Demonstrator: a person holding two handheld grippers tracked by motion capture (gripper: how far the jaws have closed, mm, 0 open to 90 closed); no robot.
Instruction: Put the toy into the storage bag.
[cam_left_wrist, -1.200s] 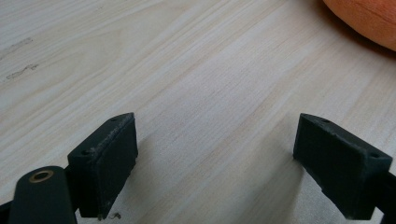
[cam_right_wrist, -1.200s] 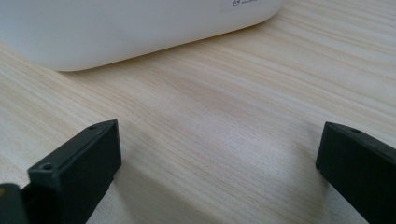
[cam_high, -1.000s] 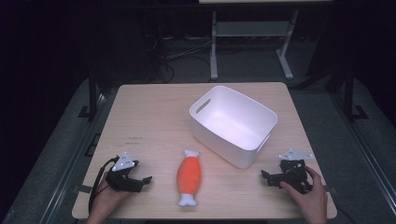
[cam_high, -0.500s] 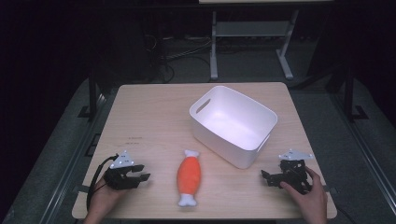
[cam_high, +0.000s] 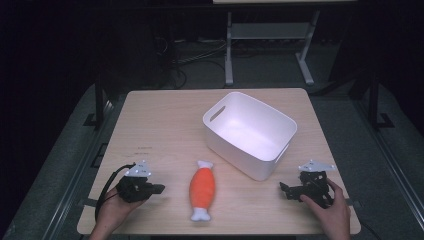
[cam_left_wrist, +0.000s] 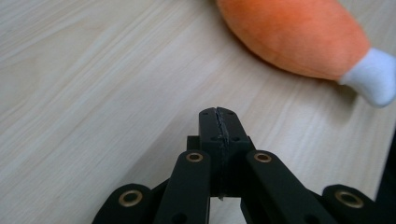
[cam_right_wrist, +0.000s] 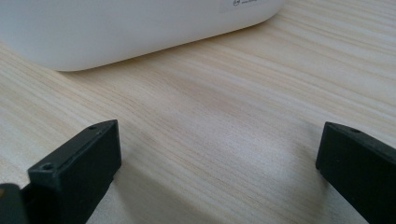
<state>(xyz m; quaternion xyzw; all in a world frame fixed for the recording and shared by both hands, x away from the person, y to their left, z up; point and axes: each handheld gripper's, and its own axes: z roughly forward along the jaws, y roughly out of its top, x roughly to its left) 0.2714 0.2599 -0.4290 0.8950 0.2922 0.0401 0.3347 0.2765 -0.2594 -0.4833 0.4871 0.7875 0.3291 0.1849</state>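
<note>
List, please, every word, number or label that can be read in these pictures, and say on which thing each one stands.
No text here can be read.
Sticker on the white bin: a white label with small dark print, cut off by the top edge of the right gripper view and too blurred to read.
Table: a few small dark marks in the high view, too small to tell whether they are writing.
Orange toy: no print.

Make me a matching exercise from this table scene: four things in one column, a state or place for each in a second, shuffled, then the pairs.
Things:
1. left gripper
2. right gripper
3. plush drumstick
4. white bin

States or places:
A. stands empty at the far right of the table
B. jaws wide open
C. lies between the two grippers
D. jaws shut on nothing

Pairs: 1-D, 2-B, 3-C, 4-A
</note>
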